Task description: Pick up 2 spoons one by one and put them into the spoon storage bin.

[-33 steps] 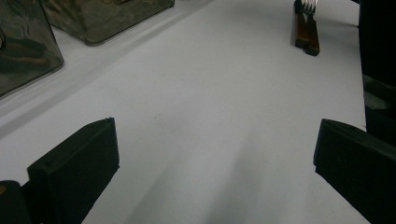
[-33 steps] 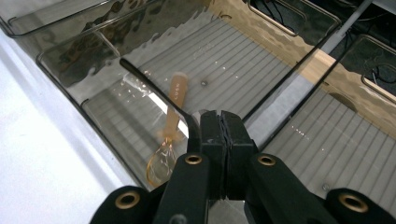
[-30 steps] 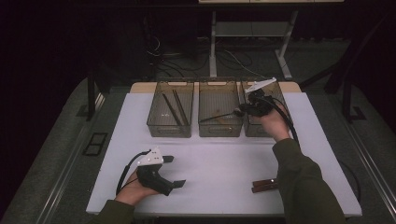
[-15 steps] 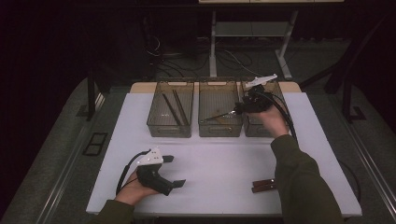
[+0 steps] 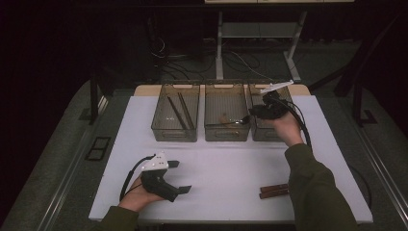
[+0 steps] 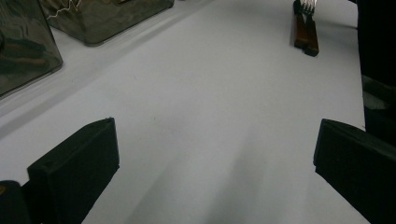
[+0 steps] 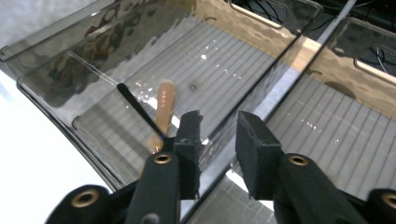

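Wooden-handled utensil [image 7: 161,112]: lying in the middle bin [image 5: 226,132], just beyond the right gripper [image 7: 217,135], whose jaws, parted with nothing between them, have just been closing.

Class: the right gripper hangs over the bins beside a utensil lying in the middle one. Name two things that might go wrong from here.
1. The right gripper straddles the wall between two bins; closing further, it may clamp or tip the middle bin.
2. The utensil lies beside the jaws, not between them, so lowering could knock it.
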